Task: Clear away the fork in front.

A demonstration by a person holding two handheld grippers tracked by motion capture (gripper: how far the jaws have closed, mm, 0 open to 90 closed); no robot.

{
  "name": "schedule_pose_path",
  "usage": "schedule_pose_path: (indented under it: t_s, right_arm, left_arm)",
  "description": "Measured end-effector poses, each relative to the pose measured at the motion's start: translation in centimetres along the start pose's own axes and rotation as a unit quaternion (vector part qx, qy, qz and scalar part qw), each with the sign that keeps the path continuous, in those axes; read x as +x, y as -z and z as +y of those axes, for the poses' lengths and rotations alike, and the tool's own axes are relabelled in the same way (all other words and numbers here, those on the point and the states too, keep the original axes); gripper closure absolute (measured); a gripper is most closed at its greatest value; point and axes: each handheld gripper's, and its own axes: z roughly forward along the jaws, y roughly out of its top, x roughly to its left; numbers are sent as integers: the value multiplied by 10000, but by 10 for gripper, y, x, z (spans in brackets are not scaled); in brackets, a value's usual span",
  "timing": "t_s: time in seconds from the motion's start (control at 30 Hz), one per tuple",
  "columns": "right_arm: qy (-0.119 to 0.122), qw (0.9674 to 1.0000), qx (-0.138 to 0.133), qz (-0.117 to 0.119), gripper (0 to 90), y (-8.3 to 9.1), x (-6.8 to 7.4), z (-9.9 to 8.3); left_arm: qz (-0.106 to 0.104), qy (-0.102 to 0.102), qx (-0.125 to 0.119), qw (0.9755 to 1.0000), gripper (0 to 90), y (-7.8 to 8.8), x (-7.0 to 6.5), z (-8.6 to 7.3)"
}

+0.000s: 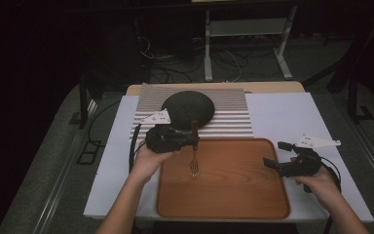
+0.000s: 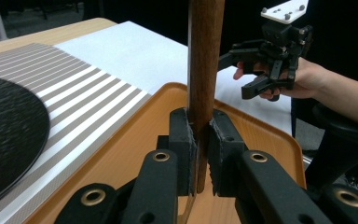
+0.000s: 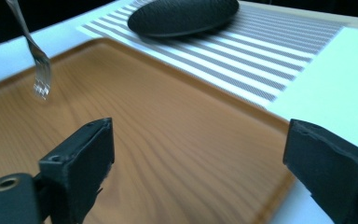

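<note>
A fork [image 1: 194,161] with a wooden handle [image 2: 205,56] hangs upright, tines down, over the left part of a wooden tray [image 1: 233,187]. My left gripper [image 1: 194,139] is shut on the handle; in the left gripper view its pads [image 2: 185,140] press the wood from both sides. Whether the tines [image 3: 40,74] touch the tray [image 3: 168,130] I cannot tell. My right gripper [image 1: 275,154] stands open at the tray's right rim, and nothing lies between its fingers [image 3: 81,156].
A dark round dish [image 1: 188,108] lies on a striped placemat [image 1: 233,117] behind the tray, on a white table cover [image 1: 282,114]. Cables and table legs sit on the floor beyond.
</note>
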Motion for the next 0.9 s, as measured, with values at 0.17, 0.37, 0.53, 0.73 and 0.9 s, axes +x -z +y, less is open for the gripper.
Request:
schedule_pose_path:
  t_s: [0.17,0.37,0.53,0.73,0.9]
  right_arm:
    - [43,9999,107,-105,60,8,-1,-12]
    - [85,9996,247,-90,28,10,1,-23]
    - [132,9995,268,-113,26,8,1,-22]
    - [177,9992,294,-183,26,8,0,-23]
    - [206,9991,321,-196,26,7,0,-23]
  left_arm:
    - [-13,96,70,9999,803,16,2,-7]
    - [10,264,20,9997,803,37,2,-16]
    - [-4,390,49,9992,802,51,-1,-23]
    - [-37,562,206,9982,801,58,1,-36]
    - [-55,602,259,9978,798,53,6,-40]
